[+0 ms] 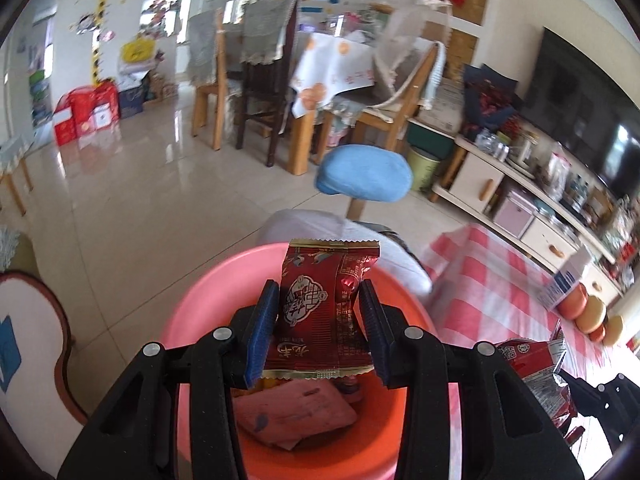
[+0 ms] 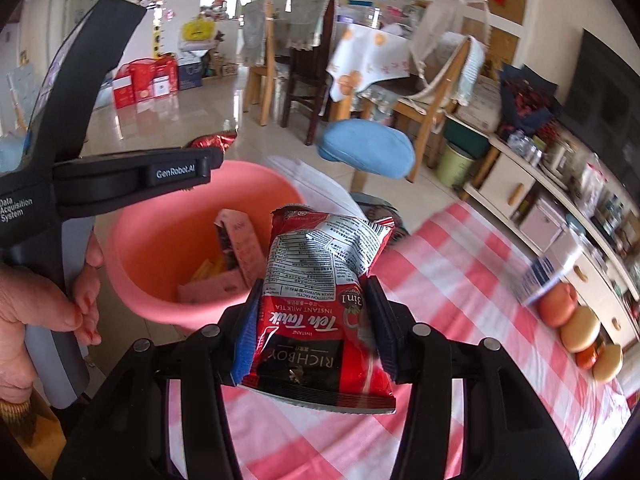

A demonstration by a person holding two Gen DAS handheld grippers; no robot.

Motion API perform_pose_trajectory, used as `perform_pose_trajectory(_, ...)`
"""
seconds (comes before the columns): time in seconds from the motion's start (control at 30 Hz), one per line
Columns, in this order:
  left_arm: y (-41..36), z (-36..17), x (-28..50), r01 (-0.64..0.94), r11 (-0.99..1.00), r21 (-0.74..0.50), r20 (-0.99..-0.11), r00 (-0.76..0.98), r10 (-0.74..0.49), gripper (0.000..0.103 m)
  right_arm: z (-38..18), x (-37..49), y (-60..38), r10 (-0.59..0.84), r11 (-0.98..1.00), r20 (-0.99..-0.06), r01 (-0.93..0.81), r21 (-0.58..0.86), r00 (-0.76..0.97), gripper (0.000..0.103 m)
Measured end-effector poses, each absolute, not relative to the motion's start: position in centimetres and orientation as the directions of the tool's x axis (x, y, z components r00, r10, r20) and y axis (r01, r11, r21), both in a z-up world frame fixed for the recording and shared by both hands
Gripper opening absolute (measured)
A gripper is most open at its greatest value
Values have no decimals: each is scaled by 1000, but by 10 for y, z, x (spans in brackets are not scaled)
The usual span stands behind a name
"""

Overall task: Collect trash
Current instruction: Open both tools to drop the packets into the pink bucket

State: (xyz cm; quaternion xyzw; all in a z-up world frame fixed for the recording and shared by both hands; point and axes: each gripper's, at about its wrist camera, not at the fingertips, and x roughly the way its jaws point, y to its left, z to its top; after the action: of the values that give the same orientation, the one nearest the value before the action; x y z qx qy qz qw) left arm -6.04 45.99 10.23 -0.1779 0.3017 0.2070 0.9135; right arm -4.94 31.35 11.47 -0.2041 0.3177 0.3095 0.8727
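My left gripper (image 1: 318,292) is shut on a small dark red snack wrapper (image 1: 320,312), hanging right over the pink bin (image 1: 192,296). Pink paper trash (image 1: 292,412) lies at the bin's bottom. In the right wrist view my right gripper (image 2: 314,288) is shut on a red and silver milk tea packet (image 2: 320,280), above the edge of the pink checked tablecloth (image 2: 460,280) and just right of the pink bin (image 2: 136,248). The left gripper's black body (image 2: 132,176) reaches over the bin's rim, a hand (image 2: 48,312) holding it. The tea packet (image 1: 536,376) shows at lower right in the left wrist view.
A blue cushioned stool (image 2: 368,152) and a pale cloth-covered seat (image 1: 332,228) stand behind the bin. Round fruit (image 2: 580,328) and a blue-white box (image 2: 540,280) sit at the table's right. Dining chairs (image 1: 260,80), a green bucket (image 2: 456,164) and a TV cabinet (image 1: 520,200) lie farther off.
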Motion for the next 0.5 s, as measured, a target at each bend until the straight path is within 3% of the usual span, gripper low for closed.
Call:
perform_pose_trajectory(0.37, 494, 84, -64, -557, 800, -222, -663, 688, 295, 44, 106, -48, 375, 470, 648, -690, -746, -154, 551, 53)
perform_pose_trajectory(0.43, 497, 82, -63, -575, 791, -210, -674, 671, 309, 53, 98, -46, 383, 470, 630, -703, -760, -157, 534, 54)
perform_pose_trajectory(0.5, 499, 81, -65, -598, 777, -195, -676, 656, 335, 79, 95, -47, 382, 455, 641, -700, -748, -172, 551, 63)
